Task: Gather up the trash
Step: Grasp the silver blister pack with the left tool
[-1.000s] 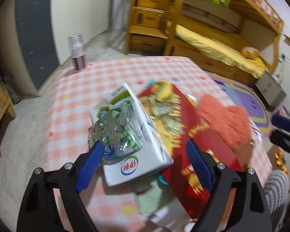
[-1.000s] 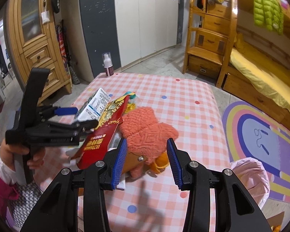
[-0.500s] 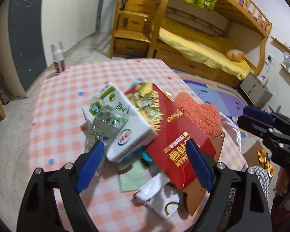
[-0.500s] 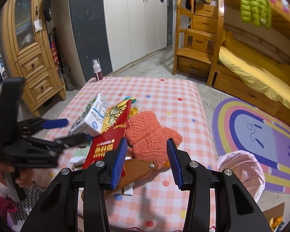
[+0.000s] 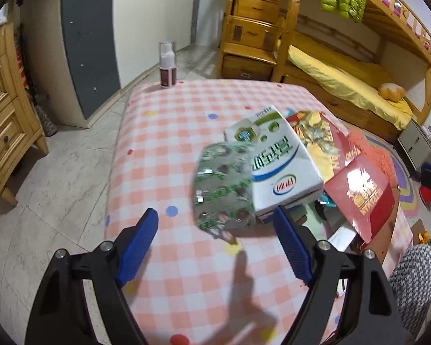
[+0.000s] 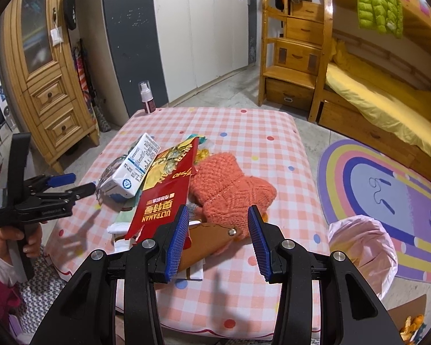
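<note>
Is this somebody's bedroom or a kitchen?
Most likely a child's bedroom. There is a wooden bunk bed with a yellow mattress, drawer steps leading up to it, a rainbow rug on the floor, and a wardrobe.

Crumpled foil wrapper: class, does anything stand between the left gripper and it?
Nothing visible does. The foil wrapper lies against the near side of the milk carton, and only bare checked tablecloth lies between it and the left gripper, whose jaws are closing with nothing between them.
</note>
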Motion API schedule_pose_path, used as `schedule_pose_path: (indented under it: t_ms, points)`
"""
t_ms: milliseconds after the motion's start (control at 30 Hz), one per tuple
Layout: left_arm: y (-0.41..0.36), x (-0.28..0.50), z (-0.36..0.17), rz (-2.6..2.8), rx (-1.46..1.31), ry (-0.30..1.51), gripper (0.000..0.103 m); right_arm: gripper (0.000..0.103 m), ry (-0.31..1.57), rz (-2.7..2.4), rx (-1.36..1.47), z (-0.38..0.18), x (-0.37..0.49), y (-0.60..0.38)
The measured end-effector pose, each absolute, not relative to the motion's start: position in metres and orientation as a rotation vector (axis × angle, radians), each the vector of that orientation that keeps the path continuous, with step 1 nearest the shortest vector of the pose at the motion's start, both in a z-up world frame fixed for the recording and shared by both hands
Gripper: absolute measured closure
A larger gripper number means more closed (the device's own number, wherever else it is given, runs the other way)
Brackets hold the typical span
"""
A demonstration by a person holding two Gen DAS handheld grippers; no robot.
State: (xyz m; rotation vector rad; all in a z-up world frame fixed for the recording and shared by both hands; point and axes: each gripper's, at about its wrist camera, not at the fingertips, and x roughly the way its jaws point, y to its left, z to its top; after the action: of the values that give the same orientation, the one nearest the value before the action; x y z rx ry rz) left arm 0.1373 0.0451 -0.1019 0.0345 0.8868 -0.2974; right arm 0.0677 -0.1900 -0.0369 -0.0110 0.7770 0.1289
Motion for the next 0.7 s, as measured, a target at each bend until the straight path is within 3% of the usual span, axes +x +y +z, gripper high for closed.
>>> schedule_pose_path:
  t_ms: [700]
  points:
    - [0.052,0.163,-0.129,-0.233,0.004,0.975,0.020,0.059,0.813,0.144,-0.063,-0.044,0.074,-0.172]
